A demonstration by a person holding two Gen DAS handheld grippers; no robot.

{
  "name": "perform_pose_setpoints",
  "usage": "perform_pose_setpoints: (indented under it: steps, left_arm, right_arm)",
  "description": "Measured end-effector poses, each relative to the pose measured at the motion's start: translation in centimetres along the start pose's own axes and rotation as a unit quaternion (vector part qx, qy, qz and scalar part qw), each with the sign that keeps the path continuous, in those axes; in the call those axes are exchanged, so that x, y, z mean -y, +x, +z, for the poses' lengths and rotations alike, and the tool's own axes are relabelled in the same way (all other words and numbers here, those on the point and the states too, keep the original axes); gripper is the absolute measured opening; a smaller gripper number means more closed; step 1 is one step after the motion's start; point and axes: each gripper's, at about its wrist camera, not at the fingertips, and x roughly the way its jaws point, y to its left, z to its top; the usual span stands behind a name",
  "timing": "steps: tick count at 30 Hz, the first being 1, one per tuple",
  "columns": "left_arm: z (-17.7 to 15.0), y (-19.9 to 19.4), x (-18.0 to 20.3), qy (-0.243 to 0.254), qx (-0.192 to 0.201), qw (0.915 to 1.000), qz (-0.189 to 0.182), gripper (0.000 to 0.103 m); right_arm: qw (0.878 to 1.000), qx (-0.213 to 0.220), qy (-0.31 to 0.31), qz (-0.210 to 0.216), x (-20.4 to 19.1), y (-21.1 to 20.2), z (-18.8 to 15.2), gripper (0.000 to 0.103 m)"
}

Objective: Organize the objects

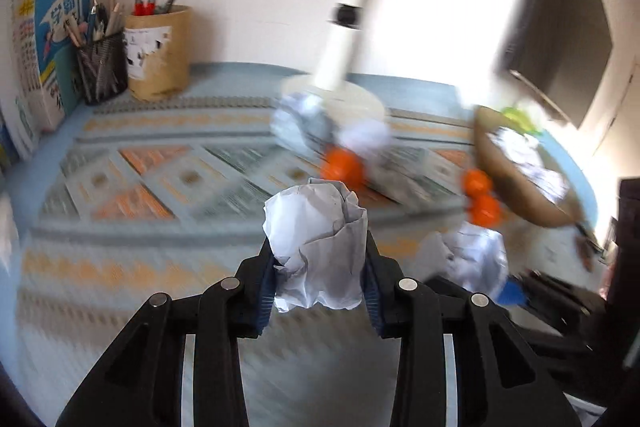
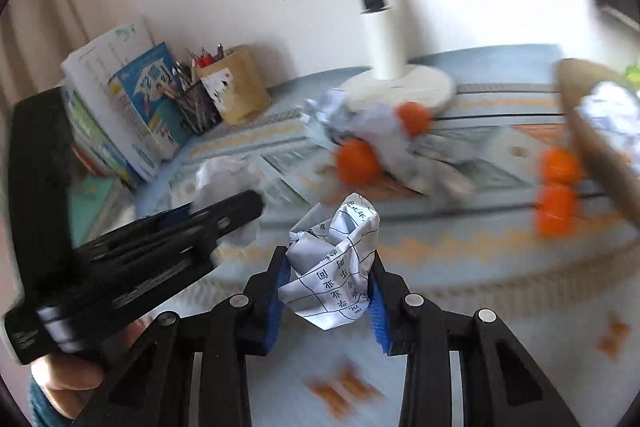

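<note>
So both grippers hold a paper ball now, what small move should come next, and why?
Probably carry the right gripper, shut on its printed paper ball, toward the brown basket on the right. That basket already holds crumpled paper, so it looks like the collecting place. The left gripper, shut on the plain paper ball, can follow.

Pale blue woven tablecloth (image 1: 132,163) with orange and grey diamond bands; round glossy orange balls (image 2: 357,161); white crumpled paper wad (image 2: 334,263) bearing black gridlines and characters; black gripper fingers with blue pads (image 2: 278,301).
</note>
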Motion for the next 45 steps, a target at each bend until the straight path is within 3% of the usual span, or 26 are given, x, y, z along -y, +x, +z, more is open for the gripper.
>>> perform_pose_setpoints:
  steps: [2,5,8,12,14,17,20,30,38,40,42,43,45]
  left_arm:
    - [-1.8,-0.5,1.9,-0.015,-0.002,0.9997,-0.021,0.034]
    - [-2.9,0.4,3.7,-0.027,-0.003,0.9994,-0.021,0.035]
    - [-3.9,1.3,5.1,-0.021,-0.001,0.9997,-0.012,0.035]
    - [-4.0,2.0,5.3,-0.006,-0.002,0.9998,0.019,0.036]
    - [-4.2,2.5,5.0,-0.011,-0.016,0.9994,0.028,0.036]
    - [-4.1,2.6,4.9,-0.01,-0.016,0.9995,0.023,0.037]
    - [-4.3,2.5,5.2,-0.006,-0.016,0.9996,0.024,0.037]
    - [-4.4,2.4,5.8,0.009,-0.013,0.9997,0.017,0.037]
    - [-4.4,2.5,5.6,0.005,-0.015,0.9998,0.013,0.037]
    - [-4.4,2.5,5.6,0.004,-0.015,0.9998,0.013,0.037]
    - [-4.4,2.6,5.5,0.003,-0.015,0.9998,0.012,0.037]
    - [-4.3,2.6,5.5,0.004,-0.015,0.9998,0.012,0.037]
    - [-4.3,2.5,5.6,0.006,-0.014,0.9999,0.009,0.037]
  right_arm:
    - [0.999,-0.005,-0.035,-0.015,1.2,-1.4,-1.6,0.036]
    - [0.996,0.0,-0.077,-0.035,2.8,-2.8,-3.1,0.036]
    - [0.995,0.012,-0.067,-0.075,4.6,-3.2,-3.5,0.036]
    - [0.998,0.01,-0.035,-0.059,6.4,-3.7,-3.6,0.037]
    - [0.998,0.01,-0.024,-0.053,6.8,-3.8,-3.5,0.052]
    - [0.998,0.034,-0.017,-0.054,6.8,-4.8,-3.6,0.063]
    - [0.998,0.041,-0.015,-0.048,6.7,-5.3,-3.8,0.064]
    - [0.998,-0.01,0.001,-0.058,7.6,-4.2,-4.5,0.064]
    - [0.998,0.0,0.004,-0.056,7.6,-4.7,-3.6,0.064]
    - [0.999,-0.013,0.01,-0.051,7.7,-4.0,-3.6,0.059]
    - [0.998,-0.032,0.016,-0.053,8.0,-3.1,-3.8,0.045]
    - [0.998,-0.036,0.018,-0.051,8.1,-3.0,-3.9,0.032]
    - [0.999,-0.024,0.016,-0.045,8.1,-3.5,-3.9,0.03]
